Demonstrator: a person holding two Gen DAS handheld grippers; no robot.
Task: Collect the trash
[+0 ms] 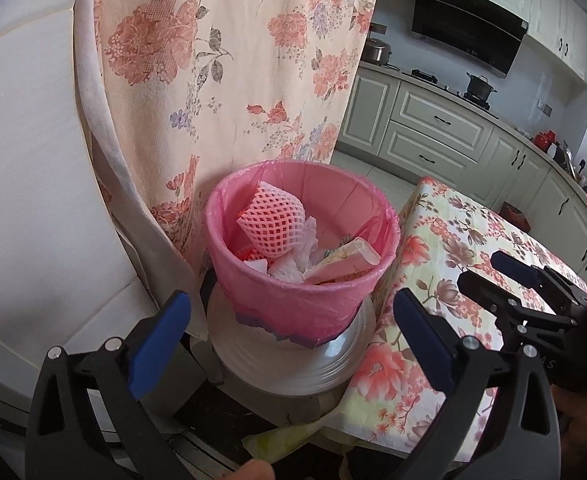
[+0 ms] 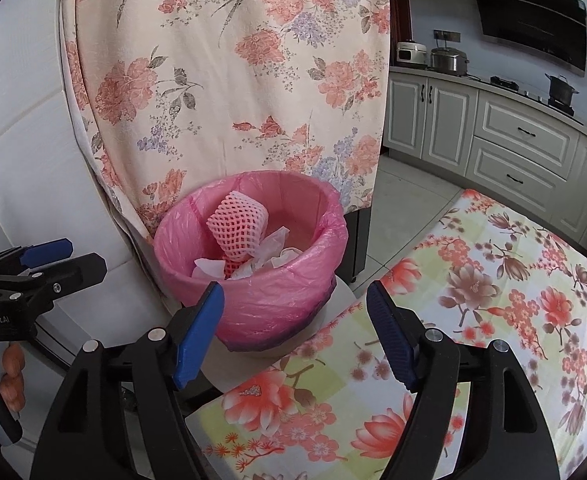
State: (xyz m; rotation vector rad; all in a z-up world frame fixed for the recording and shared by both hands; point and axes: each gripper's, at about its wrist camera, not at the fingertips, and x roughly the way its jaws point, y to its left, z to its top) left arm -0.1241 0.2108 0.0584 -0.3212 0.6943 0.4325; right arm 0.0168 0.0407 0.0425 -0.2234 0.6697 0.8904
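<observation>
Pointing down at a slant, both grippers are facing a trash bin (image 1: 301, 248) lined with a pink bag (image 1: 293, 304). The left gripper (image 1: 289, 344) is standing with its jaws spread wide and nothing between the blue pads (image 1: 153, 348); the bin is showing beyond the gap, apart from the pads. The right gripper (image 2: 293, 332) is also standing released, jaws parted and empty, with the bin's front wall and the table edge showing between its fingers (image 2: 393, 340).

The bin is sitting on a pale round base (image 1: 289, 360), just beside the corner of a table under a flowered cloth (image 2: 473, 300). A flowered curtain (image 1: 221, 60) is hanging directly behind the bin.

Inside the bin, trash is lying loose: a pink foam fruit net (image 1: 271, 224) is resting on top toward the back left, crumpled white plastic (image 1: 293, 264) beneath it, and a pale flat carton (image 1: 345, 260) is leaning toward the right side.

A hand (image 2: 11, 380) is gripping the left gripper's handle at the left edge of the right wrist view. Kitchen cabinets (image 2: 513, 136) and a range hood (image 1: 469, 36) are standing in the background.
</observation>
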